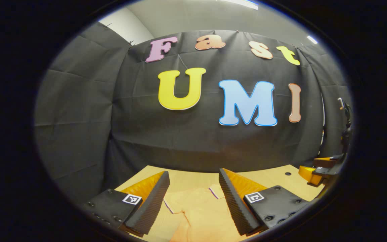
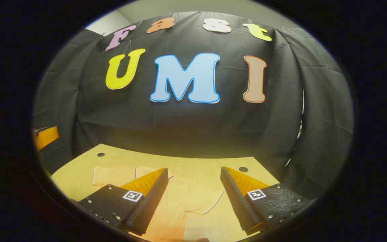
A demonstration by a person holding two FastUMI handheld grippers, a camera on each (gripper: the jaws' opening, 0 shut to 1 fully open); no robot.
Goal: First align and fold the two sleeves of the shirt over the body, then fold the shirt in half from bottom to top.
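While both tools hang above the wooden table (image 2: 210,168), the left gripper (image 1: 193,201) has its fingers spread wide, grasping nothing, over the peach shirt (image 1: 197,211) lying flat on the tabletop. Further right, the right gripper (image 2: 193,198) is likewise wide apart over the shirt (image 2: 186,198), whose short sleeve (image 2: 210,201) spreads between its fingers.

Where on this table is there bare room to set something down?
Bare table lies between the shirt and the back cloth wall, also right of the shirt's sleeve. The left half is crowded with shirt.
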